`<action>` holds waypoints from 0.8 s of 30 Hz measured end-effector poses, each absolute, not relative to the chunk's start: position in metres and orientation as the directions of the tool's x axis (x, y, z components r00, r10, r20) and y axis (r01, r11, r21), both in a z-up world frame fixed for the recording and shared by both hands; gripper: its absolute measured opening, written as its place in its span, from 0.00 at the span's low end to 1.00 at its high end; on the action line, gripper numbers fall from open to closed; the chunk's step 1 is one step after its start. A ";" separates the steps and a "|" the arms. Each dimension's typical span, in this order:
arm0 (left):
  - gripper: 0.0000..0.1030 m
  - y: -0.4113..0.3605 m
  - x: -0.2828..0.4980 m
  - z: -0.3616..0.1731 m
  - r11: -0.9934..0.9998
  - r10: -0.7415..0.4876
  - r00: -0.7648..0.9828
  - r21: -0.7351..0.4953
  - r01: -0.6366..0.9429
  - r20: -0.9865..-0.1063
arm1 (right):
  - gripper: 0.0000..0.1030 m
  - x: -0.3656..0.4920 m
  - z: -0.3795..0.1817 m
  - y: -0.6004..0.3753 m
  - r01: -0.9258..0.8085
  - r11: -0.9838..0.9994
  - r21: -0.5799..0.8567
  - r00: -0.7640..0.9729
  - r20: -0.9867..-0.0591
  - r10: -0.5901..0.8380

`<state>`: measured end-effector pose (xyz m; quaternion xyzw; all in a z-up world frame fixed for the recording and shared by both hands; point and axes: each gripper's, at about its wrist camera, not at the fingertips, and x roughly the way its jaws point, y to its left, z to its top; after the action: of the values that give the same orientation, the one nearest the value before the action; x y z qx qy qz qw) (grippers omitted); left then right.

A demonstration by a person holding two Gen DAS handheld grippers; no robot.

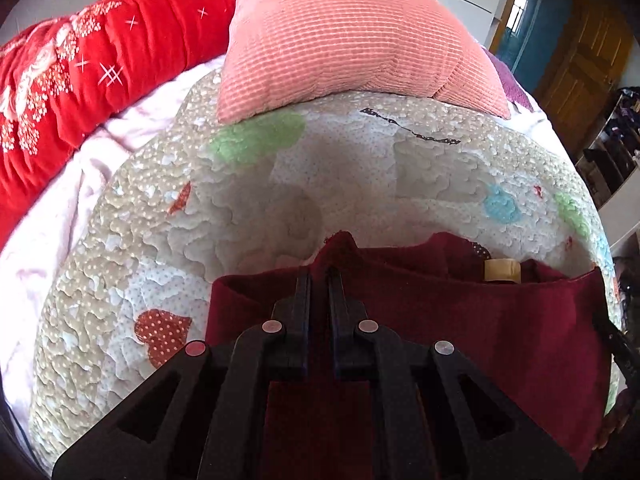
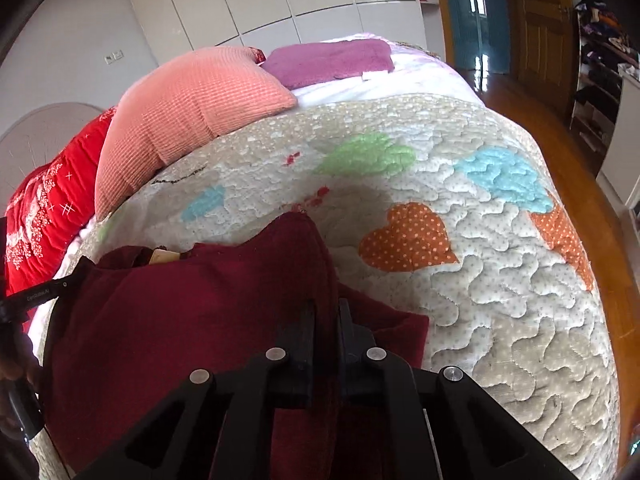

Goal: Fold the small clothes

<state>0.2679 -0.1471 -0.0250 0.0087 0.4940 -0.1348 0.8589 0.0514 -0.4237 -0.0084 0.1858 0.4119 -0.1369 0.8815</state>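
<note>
A dark red garment (image 1: 460, 320) is held up over the quilted bed cover (image 1: 280, 184), stretched between both grippers. My left gripper (image 1: 319, 276) is shut on one upper corner of it; cloth sticks up between the fingers. My right gripper (image 2: 327, 308) is shut on the other upper corner of the same garment (image 2: 180, 320). A tan label (image 1: 502, 270) shows inside the garment's opening, and also in the right wrist view (image 2: 164, 257). The other gripper shows at the right edge of the left view (image 1: 618, 354) and the left edge of the right view (image 2: 32, 296).
A salmon pillow (image 1: 340, 36) lies at the head of the bed, beside a red embroidered blanket (image 1: 80, 68). A purple towel (image 2: 332, 62) lies farther back. The bed edge drops to a wooden floor (image 2: 592, 184) on the right; shelves (image 2: 600, 60) stand beyond.
</note>
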 end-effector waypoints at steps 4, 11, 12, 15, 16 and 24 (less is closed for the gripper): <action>0.07 -0.128 0.259 -0.008 0.952 -0.293 0.487 -0.205 0.227 -0.823 | 0.30 0.020 0.027 -0.416 0.402 0.889 0.221 0.683 -0.719 -0.130; 0.07 -0.116 0.210 0.018 0.942 -0.298 0.521 -0.159 0.295 -0.800 | 0.30 0.001 0.041 -0.372 0.235 0.931 0.280 0.704 -0.709 0.036; 0.07 -0.116 0.204 0.018 0.941 -0.294 0.521 -0.148 0.304 -0.801 | 0.30 0.001 0.039 -0.367 0.230 0.932 0.278 0.700 -0.713 0.040; 0.08 -0.116 0.181 0.018 0.936 -0.291 0.522 -0.124 0.331 -0.802 | 0.30 0.001 0.033 -0.356 0.226 0.936 0.269 0.687 -0.726 0.043; 0.08 -0.115 0.175 0.019 0.933 -0.294 0.523 -0.122 0.338 -0.800 | 0.30 0.000 0.031 -0.355 0.229 0.935 0.272 0.681 -0.731 0.046; 0.08 -0.108 0.147 0.014 0.939 -0.264 0.523 -0.092 0.331 -0.810 | 0.32 0.000 0.011 -0.354 0.281 0.936 0.211 0.620 -0.785 -0.009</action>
<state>0.1471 -0.1079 0.0143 0.0368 0.4575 -0.1706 0.8719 -0.0005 -0.3543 0.0105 0.1587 0.4284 -0.0820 0.8858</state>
